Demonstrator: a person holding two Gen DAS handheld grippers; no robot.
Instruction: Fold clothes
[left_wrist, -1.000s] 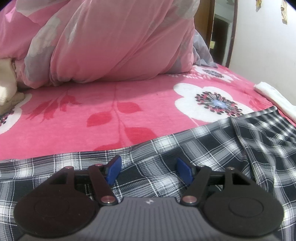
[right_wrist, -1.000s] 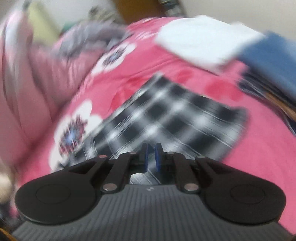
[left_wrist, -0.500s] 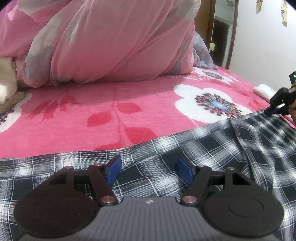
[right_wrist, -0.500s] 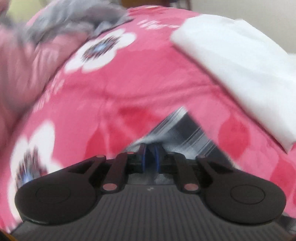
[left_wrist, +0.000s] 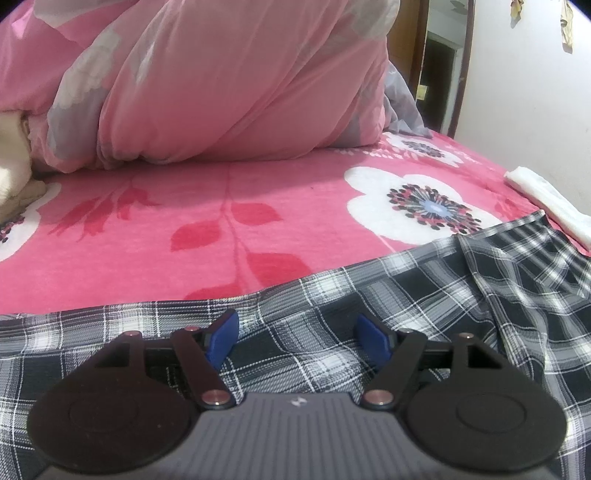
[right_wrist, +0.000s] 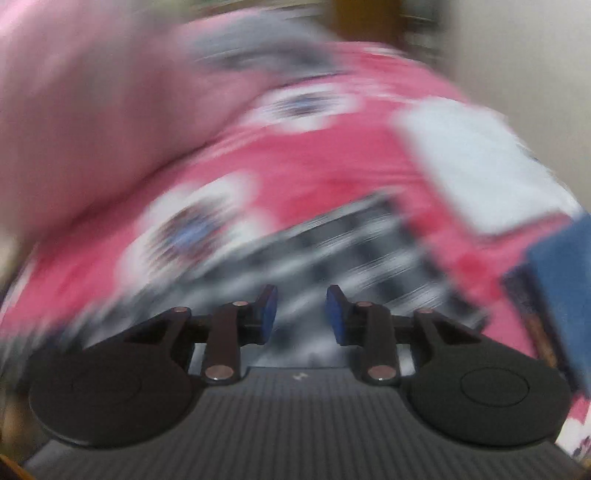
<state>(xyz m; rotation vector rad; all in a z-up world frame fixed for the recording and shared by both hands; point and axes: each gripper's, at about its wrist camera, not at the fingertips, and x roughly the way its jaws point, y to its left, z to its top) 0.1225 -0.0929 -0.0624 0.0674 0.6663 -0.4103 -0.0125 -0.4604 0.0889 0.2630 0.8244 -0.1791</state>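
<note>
On the pink flowered bedspread (left_wrist: 229, 192), below the heaped pink duvet (left_wrist: 221, 81), the checked garment (left_wrist: 406, 295) lies spread, its long axis running from the near left toward the folded white cloth (left_wrist: 546, 203) at far right. The right gripper (right_wrist: 302, 314), clamped on the garment's far corner half a second ago, is now opening with nothing between its pads: the corner looks placed. The left gripper (left_wrist: 297, 338) hangs spread apart over the near edge, gripping nothing.

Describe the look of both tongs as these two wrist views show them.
The left tongs and right tongs look alike: blue pads on black linkage arms with silvery pivot pins, two round black discs at the sides, and a ribbed grey body with a small white mark. No cables, sleeves or hands show.
</note>
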